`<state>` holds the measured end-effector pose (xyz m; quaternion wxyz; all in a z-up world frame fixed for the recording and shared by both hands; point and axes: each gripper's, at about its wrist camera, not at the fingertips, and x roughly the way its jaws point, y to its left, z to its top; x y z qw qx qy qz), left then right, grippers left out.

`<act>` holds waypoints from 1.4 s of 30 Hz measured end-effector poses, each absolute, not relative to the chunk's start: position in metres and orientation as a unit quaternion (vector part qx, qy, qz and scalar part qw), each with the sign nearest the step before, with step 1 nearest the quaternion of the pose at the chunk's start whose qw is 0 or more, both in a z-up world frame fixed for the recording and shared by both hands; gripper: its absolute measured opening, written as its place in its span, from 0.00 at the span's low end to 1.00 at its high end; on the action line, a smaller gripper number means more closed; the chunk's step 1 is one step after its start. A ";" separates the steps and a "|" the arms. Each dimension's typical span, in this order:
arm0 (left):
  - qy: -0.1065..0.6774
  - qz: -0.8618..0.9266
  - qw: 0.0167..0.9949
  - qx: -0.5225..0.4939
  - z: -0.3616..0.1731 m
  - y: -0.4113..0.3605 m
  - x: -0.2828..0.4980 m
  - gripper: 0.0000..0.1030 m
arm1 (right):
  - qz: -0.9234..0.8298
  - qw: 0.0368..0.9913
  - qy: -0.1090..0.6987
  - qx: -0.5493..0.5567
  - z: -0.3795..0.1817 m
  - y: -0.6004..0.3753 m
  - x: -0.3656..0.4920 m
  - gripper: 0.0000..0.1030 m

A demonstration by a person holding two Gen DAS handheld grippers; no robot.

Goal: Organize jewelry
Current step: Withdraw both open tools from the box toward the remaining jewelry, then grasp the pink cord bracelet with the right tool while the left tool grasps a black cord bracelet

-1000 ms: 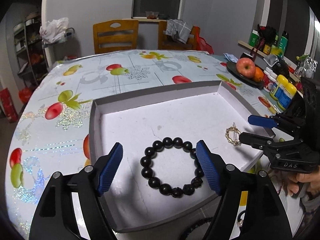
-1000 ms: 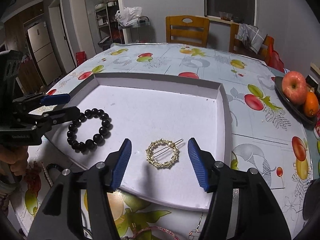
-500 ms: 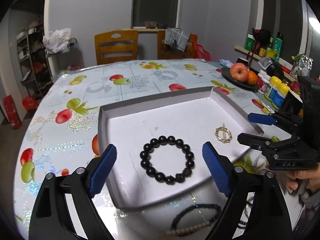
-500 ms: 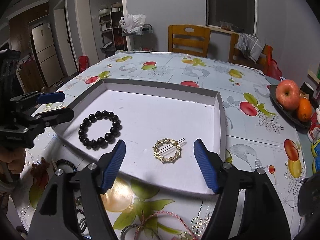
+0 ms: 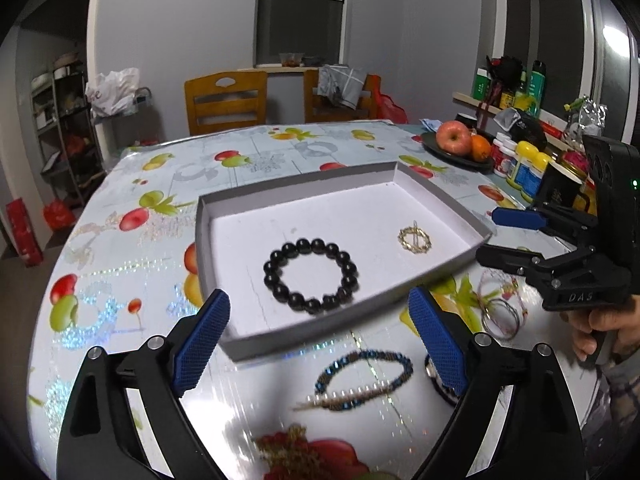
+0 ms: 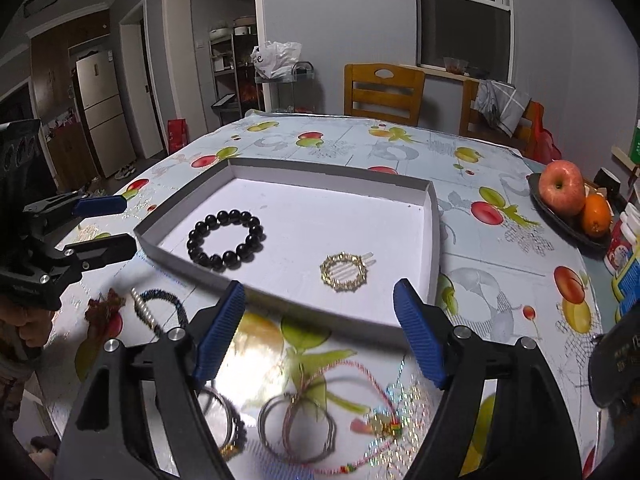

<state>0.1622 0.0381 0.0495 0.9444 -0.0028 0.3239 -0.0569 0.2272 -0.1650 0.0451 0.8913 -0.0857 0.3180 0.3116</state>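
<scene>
A shallow grey-white tray (image 5: 304,188) (image 6: 336,172) lies on the fruit-print table. In it lie a black bead bracelet (image 5: 311,275) (image 6: 226,239) and a gold ring-shaped hair clip (image 5: 415,238) (image 6: 343,271). My left gripper (image 5: 320,344) is open and empty, held above the table in front of the tray's near edge, over a blue bead bracelet (image 5: 362,376). My right gripper (image 6: 320,332) is open and empty in front of the tray, above thin metal bangles (image 6: 296,428) and a red string bracelet (image 6: 360,396). Each gripper shows from the side in the other view, the right one (image 5: 516,236) and the left one (image 6: 100,224).
A dark plate (image 5: 460,158) with an apple and an orange stands at the table's right, beside small yellow-capped bottles (image 5: 524,168). Two wooden chairs (image 5: 226,102) stand behind the table. More loose bangles (image 5: 500,316) lie right of the tray.
Both grippers have drawn back and up from inside the tray, leaving the black bracelet and gold clip lying in it. The loose jewelry in front of the tray has come into view.
</scene>
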 end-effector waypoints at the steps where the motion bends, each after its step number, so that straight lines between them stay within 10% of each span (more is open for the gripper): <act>1: 0.325 -0.057 0.944 -0.002 0.048 0.038 0.159 0.88 | 0.311 0.891 0.318 -0.085 0.045 -0.167 0.225 0.74; 29: 0.356 -0.085 0.930 0.015 0.014 0.042 0.120 0.88 | 0.299 0.867 0.375 -0.137 0.016 -0.196 0.206 0.73; 42: 0.355 -0.086 0.931 -0.008 0.014 0.050 0.119 0.88 | 0.308 0.852 0.414 -0.088 0.004 -0.210 0.241 0.05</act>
